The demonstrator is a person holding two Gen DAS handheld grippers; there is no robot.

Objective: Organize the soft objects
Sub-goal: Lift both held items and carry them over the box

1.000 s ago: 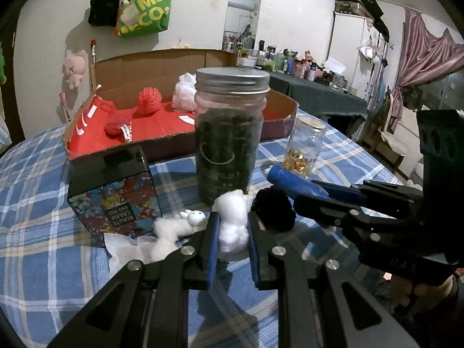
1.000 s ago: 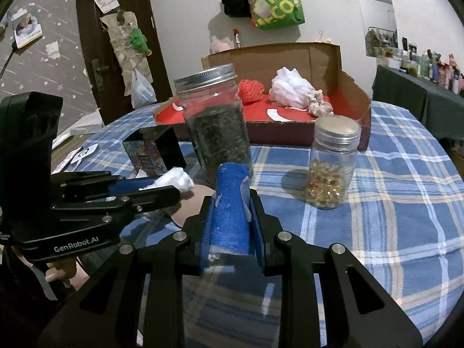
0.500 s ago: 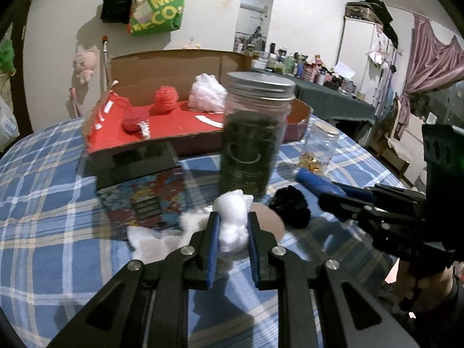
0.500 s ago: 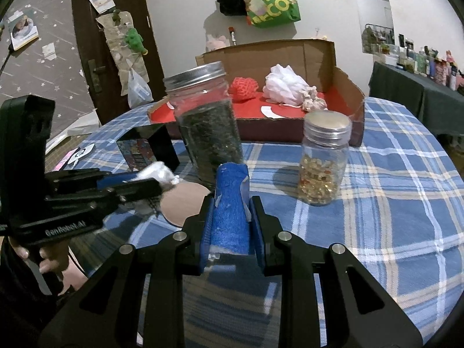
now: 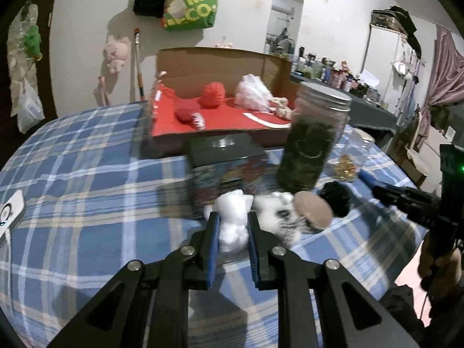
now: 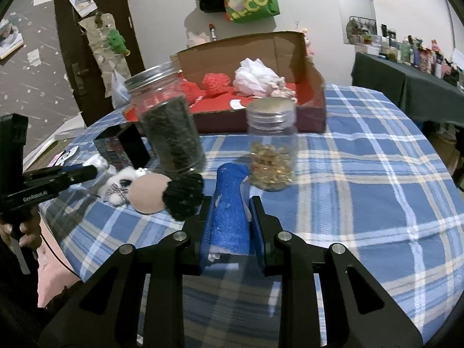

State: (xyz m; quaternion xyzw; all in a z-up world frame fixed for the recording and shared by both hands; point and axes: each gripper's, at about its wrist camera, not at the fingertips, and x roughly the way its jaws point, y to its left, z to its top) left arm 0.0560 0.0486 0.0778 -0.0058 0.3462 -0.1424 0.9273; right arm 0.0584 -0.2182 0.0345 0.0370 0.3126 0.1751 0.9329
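A: L gripper [image 5: 231,232]?
B: Clamped on a white fluffy ball [image 5: 232,226], pads pressed in on both sides, held above the blue plaid tablecloth [image 5: 87,179].
A: R gripper [image 6: 231,217]?
B: Squeezed tight on a blue sponge roll [image 6: 230,203], which stuck out fwd between the pads.
A: Other soft stuff?
B: Panda plush [image 6: 121,182], beige pad [image 6: 148,192] and black pom-pom [image 6: 182,194] bunched together on the cloth, just in front of the tall dark jar [image 6: 171,127]. Pad touched the pom-pom.
A: Where was the box?
B: Cardboard box [image 6: 316,92] w/ red lining sat behind the jars, far side of table. Inside: red knit ball [image 6: 216,82], white plastic bundle [image 6: 255,76].
A: Anything else?
B: Small jar [image 6: 271,148] w/ yellow bits right of the tall one; floral tin [image 5: 226,171] left of it.
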